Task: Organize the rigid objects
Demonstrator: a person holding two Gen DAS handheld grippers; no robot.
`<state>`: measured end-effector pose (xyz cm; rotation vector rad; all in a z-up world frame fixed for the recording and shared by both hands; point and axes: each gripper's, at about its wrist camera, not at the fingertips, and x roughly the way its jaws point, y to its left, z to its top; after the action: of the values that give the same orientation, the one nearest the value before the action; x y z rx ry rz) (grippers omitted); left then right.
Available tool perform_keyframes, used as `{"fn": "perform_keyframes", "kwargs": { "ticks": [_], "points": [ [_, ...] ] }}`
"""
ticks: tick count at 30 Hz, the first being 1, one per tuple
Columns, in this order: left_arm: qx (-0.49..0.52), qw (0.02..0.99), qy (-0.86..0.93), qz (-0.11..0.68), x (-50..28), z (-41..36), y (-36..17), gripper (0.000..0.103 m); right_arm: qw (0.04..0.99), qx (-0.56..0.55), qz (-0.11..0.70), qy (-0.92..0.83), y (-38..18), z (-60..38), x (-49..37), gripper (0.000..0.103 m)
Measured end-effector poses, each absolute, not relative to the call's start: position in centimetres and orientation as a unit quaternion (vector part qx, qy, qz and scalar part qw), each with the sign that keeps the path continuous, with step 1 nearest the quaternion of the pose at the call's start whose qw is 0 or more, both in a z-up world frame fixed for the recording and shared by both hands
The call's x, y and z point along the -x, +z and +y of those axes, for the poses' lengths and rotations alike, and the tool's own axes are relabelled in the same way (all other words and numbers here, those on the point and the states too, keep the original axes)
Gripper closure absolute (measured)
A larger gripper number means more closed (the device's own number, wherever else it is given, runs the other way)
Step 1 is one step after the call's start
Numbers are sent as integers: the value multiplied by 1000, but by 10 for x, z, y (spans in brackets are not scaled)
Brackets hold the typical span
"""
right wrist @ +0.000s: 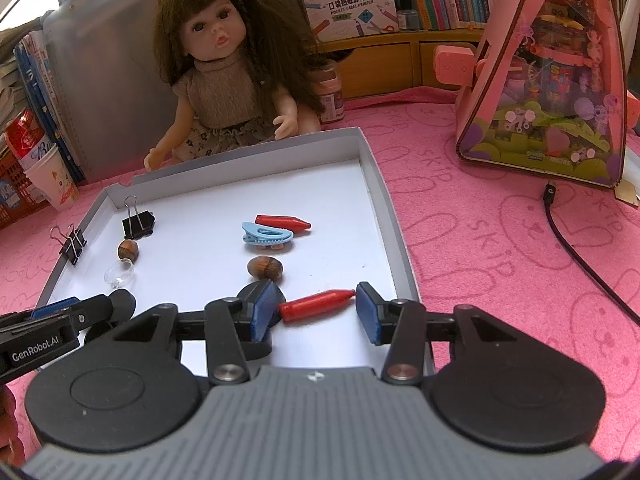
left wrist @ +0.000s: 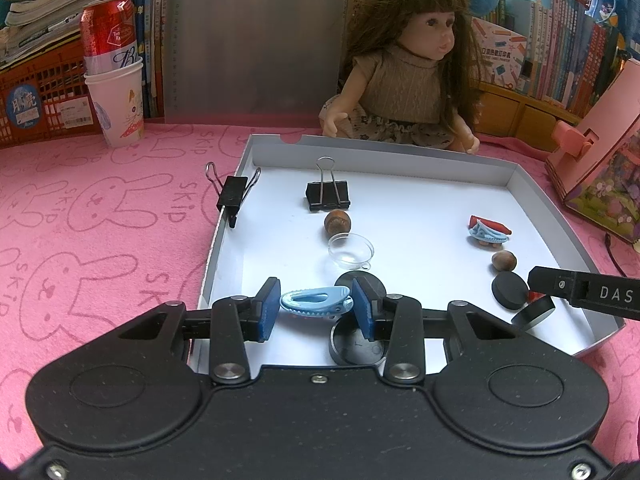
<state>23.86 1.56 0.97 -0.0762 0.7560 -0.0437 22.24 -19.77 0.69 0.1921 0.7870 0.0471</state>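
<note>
Left gripper [left wrist: 316, 306] wide around blue clip [left wrist: 316, 299]; right gripper [right wrist: 316, 312] wide around red crayon [right wrist: 316, 305].

Metal disc [left wrist: 356, 350] half hidden behind gripper finger

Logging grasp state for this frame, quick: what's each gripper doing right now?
Left gripper: open, pads either side of the blue hair clip, not clamped.
Right gripper: open, straddling the red crayon, right pad clear of its tip.

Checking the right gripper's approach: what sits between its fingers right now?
In the right wrist view, a red crayon lies on the white tray floor between the right gripper pads, which stand apart. Contact with the pads can't be confirmed.
</note>
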Motion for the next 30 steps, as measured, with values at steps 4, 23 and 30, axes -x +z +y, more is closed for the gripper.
{"fn": "perform_keyframes", "kwargs": {
  "ticks": [4,23,30],
  "points": [
    [34,929,-21,367,-235,15,10,51,921,-91,378,24,9,-199,-220,36],
    [18,954,-38,297,-163,8,46,21,956,-40,286,45,41,-192,-157,14],
    [9,956,-48,289,-130,5,45,20,960,-27,273,54,41,-188,-128,12]
  ]
}}
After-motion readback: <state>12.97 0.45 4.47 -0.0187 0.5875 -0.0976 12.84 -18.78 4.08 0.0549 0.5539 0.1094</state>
